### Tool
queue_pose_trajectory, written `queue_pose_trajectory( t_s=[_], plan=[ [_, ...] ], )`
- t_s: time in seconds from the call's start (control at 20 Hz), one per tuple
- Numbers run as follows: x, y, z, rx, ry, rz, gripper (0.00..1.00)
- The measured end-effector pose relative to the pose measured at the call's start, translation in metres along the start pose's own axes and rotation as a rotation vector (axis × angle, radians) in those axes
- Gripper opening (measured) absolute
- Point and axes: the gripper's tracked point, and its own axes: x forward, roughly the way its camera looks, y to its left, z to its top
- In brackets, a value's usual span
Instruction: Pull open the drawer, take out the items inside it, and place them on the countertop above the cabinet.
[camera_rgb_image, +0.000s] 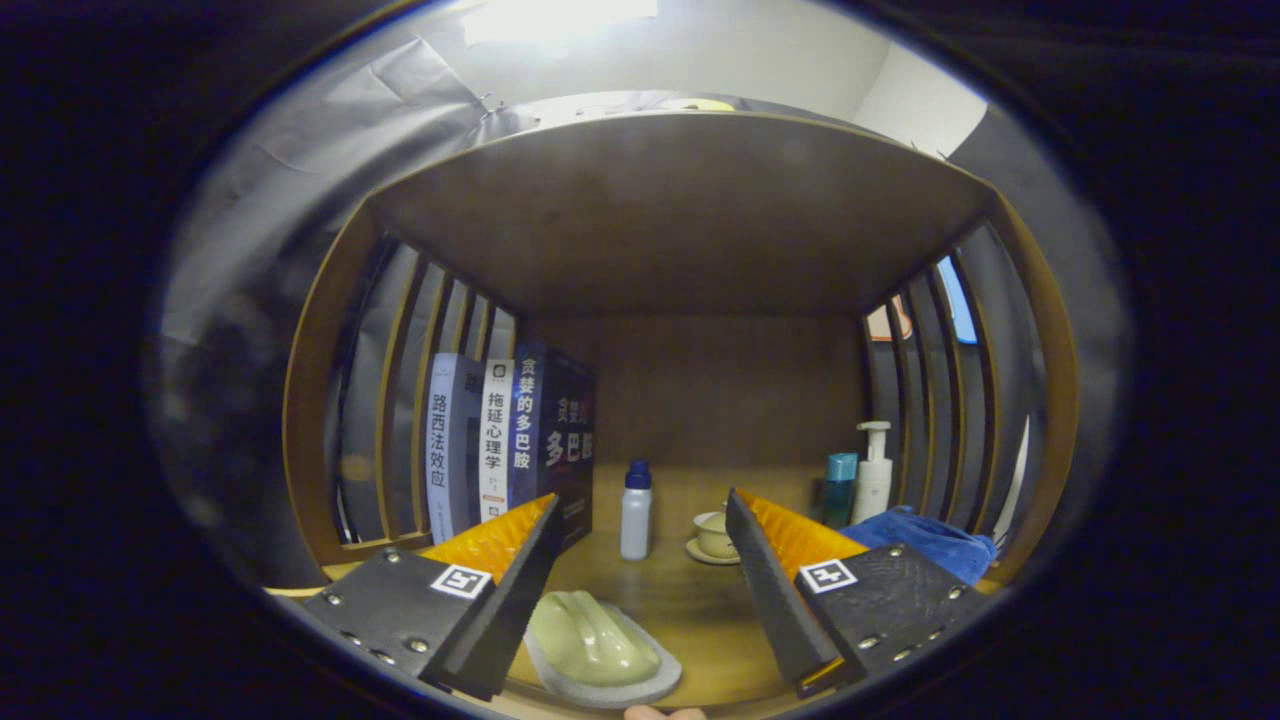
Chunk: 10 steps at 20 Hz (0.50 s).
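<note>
On the left of the wooden surface, books stand against the slatted side. A pale green item on a grey pad lies between the spread, empty fingers of the hand-held gripper, with a small white bottle and a cup on a saucer beyond. To the right sit two pump bottles and a blue cloth. I see no drawer, so I cannot tell how far the unloading has got.

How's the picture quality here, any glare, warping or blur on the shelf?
Gripper view: fisheye bows the cabinet sides; a bright overhead light blows out; the alcove's rear is dim; the small white bottle reads sharp between the open hand-held gripper fingers.
</note>
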Motion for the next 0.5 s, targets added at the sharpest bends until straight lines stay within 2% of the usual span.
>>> queue_pose_trajectory(
  t_s=[0.3,0.4,0.5],
  plan=[
    [-0.01,-0.033,0.03,-0.01,-0.069,-0.105,0.96],
    [-0.026,-0.033,0.044,-0.01,-0.083,-0.096,0.96],
    [-0.047,-0.026,0.057,-0.004,-0.076,-0.053,0.96]
  ],
)
